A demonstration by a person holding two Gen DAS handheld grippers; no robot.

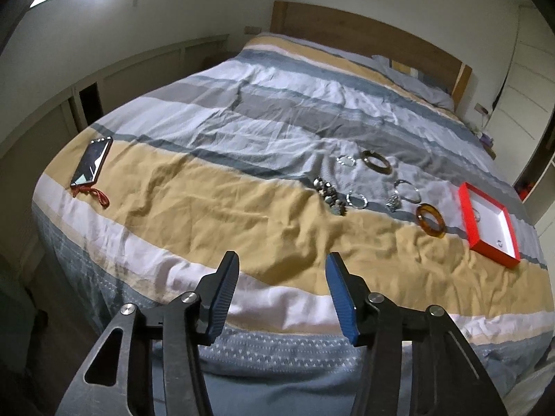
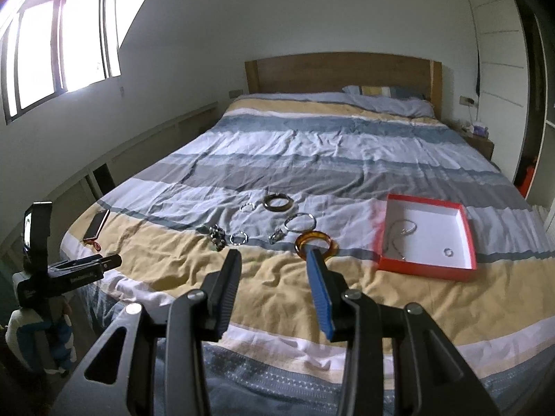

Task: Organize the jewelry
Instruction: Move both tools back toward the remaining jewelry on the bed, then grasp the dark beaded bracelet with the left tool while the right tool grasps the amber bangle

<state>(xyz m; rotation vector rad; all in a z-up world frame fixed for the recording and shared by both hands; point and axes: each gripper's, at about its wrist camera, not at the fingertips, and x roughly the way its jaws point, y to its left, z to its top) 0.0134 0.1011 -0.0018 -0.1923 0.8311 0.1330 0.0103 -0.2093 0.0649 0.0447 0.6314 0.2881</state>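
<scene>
The jewelry lies in a loose cluster on the bed [image 2: 194, 267], on the striped cover toward its foot. Nearest our side is an amber bangle [image 2: 316, 242], lying flat; beyond it we see a thin silver bangle [image 2: 300, 222], a dark bangle [image 2: 278, 202], two small beaded bracelets [image 2: 239, 238] and a dark clump of beads [image 2: 215, 236]. To the right of the cluster, just beside the amber bangle, sits the red box [image 2: 428, 267], open side up, with a chain [image 2: 402, 232] and a small ring [image 2: 448, 251] already inside.

The move ahead turns on the amber bangle and the box. In the right wrist view, the right tongs [image 2: 274, 260] point almost straight at the bangle, which shows just past the blue fingertip; the box lies further right. Being a flat ring, it has no long axis to line up with. Our right tongs stand released, with nothing between them. The left tongs [image 1: 282, 263] are also released and empty, hanging over the foot edge of the bed, with the cluster ahead and to their right, well apart. We judge the right hand the nearer one for the next pick.

A phone [image 1: 91, 163] lies far to the left.
</scene>
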